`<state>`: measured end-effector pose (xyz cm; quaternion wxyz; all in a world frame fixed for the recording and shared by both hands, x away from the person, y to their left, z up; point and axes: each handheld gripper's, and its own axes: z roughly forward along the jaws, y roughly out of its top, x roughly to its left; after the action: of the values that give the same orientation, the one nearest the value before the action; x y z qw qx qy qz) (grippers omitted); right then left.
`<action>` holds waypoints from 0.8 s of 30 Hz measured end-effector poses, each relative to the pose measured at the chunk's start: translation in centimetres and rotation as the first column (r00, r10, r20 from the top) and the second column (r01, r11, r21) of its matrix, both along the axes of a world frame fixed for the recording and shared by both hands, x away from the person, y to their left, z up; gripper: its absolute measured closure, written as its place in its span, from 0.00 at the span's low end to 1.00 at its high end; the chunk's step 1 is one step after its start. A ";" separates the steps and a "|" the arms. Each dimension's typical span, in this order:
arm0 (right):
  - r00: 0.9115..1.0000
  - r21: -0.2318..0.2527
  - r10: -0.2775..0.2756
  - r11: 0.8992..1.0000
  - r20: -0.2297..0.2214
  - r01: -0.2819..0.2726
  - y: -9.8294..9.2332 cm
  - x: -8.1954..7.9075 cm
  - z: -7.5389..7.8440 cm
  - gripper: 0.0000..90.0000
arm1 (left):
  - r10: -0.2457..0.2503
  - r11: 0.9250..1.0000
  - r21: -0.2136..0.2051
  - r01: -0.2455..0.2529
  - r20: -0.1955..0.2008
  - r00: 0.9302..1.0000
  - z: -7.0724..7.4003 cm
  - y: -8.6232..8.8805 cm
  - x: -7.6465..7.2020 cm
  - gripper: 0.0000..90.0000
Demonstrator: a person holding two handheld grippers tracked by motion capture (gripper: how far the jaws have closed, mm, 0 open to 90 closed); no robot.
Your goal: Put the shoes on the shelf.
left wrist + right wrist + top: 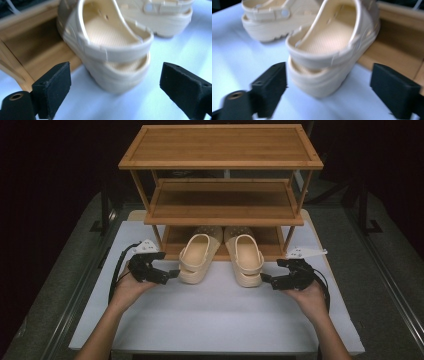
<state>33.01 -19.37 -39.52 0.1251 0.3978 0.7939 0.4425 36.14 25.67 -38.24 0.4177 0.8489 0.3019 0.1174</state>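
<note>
The left hand-held gripper and the right hand-held gripper are both black, each topped by a pale grey three-cornered plate and trailing a black cable that loops beside the wrist. The jaws are blocky with matte black pads; a brass-ringed hole sits near one base. Both forearms are bare, with no sleeves in view

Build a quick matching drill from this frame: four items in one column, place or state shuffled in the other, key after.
1. left clog
2. top shelf
3. left gripper
4. right clog

a. bare wood, nothing on it
b. open, beside a clog's heel
c. toe under the rack, nearer the right gripper
d. toe under the rack, nearer the left gripper

Pairs: 1-d, 2-a, 3-b, 4-c
</note>
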 end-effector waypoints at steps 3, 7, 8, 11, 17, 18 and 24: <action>0.999 -0.010 0.026 1.000 -0.020 -0.026 0.3 -0.1 -1.3 0.06 | -0.019 1.000 0.024 0.020 -0.030 0.999 -1.4 -0.1 0.1 0.01; 0.998 -0.061 0.043 0.997 -0.049 -0.046 1.2 0.5 -2.7 0.02 | -0.030 0.998 0.049 0.032 -0.040 0.999 -2.7 -0.7 0.4 0.00; 0.998 -0.068 0.041 0.997 -0.048 -0.044 1.3 0.7 -2.9 0.02 | -0.033 0.998 0.049 0.036 -0.044 0.998 -3.0 -0.9 0.5 0.00; 0.997 -0.064 0.051 0.996 -0.053 -0.055 1.6 1.0 -3.3 0.02 | -0.047 0.997 0.054 0.049 -0.041 0.998 -3.6 -1.4 0.8 0.00; 0.996 -0.039 0.072 0.997 -0.050 -0.074 1.9 1.8 -3.9 0.02 | -0.060 0.997 0.042 0.060 -0.006 0.998 -4.2 -2.4 1.6 0.00; 0.996 -0.036 0.077 0.996 -0.053 -0.079 1.9 1.9 -4.0 0.02 | -0.066 0.997 0.035 0.067 -0.009 0.998 -4.3 -2.6 1.8 0.00; 0.993 -0.021 0.099 0.995 -0.072 -0.101 2.4 2.8 -4.7 0.02 | -0.074 0.997 0.037 0.075 -0.020 0.997 -5.2 -3.5 2.6 0.00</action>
<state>35.86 -16.95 -44.18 0.0796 0.3715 0.8220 0.4243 38.70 22.13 -43.44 0.4027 0.8684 0.2718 0.0994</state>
